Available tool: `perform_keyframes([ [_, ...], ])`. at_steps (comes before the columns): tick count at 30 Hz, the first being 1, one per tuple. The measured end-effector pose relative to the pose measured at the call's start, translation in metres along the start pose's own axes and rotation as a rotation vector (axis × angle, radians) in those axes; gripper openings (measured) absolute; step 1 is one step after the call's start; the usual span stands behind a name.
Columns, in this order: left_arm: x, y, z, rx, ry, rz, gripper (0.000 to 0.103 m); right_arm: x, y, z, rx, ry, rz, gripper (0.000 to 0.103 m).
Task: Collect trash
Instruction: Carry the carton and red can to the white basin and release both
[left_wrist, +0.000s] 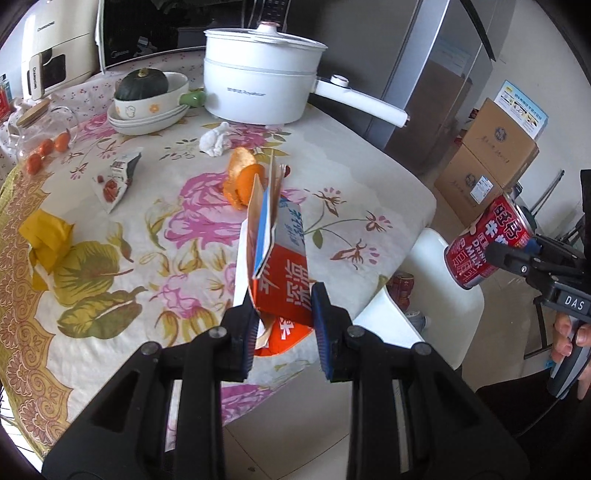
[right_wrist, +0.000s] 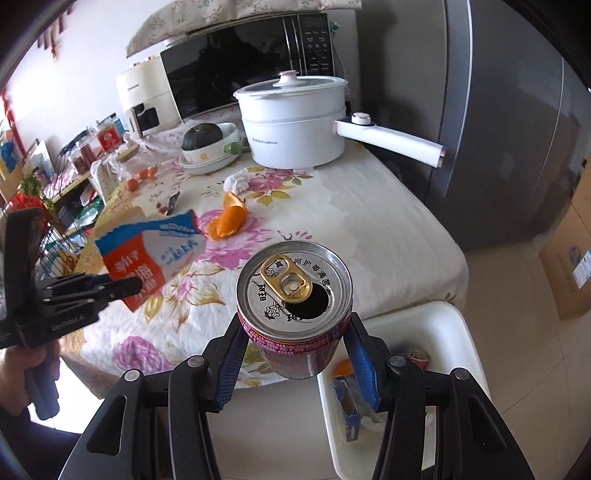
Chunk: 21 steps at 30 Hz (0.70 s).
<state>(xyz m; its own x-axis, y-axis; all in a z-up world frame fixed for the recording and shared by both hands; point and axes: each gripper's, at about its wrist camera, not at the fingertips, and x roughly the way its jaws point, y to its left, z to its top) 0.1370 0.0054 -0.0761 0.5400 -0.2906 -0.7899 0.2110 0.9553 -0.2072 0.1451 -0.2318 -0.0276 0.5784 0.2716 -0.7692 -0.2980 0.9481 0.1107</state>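
Note:
My left gripper (left_wrist: 284, 325) is shut on a torn orange, blue and white carton (left_wrist: 277, 254) and holds it above the table's front edge; it also shows in the right wrist view (right_wrist: 147, 254). My right gripper (right_wrist: 295, 354) is shut on an opened red milk can (right_wrist: 293, 299), held above the gap between the table and the white bin (right_wrist: 458, 332); the can also shows in the left wrist view (left_wrist: 491, 242). On the floral tablecloth (left_wrist: 351, 177) lie orange peel (left_wrist: 242, 177), a crumpled white tissue (left_wrist: 216, 140), a torn snack wrapper (left_wrist: 118, 177) and a yellow crumpled piece (left_wrist: 46, 236).
A white electric pot (left_wrist: 258, 85) with a long handle stands at the back, next to stacked bowls holding a dark squash (left_wrist: 142, 85). Small tomatoes (left_wrist: 48, 147) lie at the left. The bin holds a can, peel and a blue carton. Cardboard boxes (left_wrist: 491, 158) and a fridge stand to the right.

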Motion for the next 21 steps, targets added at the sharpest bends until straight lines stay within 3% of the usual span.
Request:
perform_keyframes([
  [21,0.044,-0.117,0.002,0.146,0.073,-0.149,0.029,-0.039,-0.085,-0.044,0.105,0.045,-0.121,0.054],
])
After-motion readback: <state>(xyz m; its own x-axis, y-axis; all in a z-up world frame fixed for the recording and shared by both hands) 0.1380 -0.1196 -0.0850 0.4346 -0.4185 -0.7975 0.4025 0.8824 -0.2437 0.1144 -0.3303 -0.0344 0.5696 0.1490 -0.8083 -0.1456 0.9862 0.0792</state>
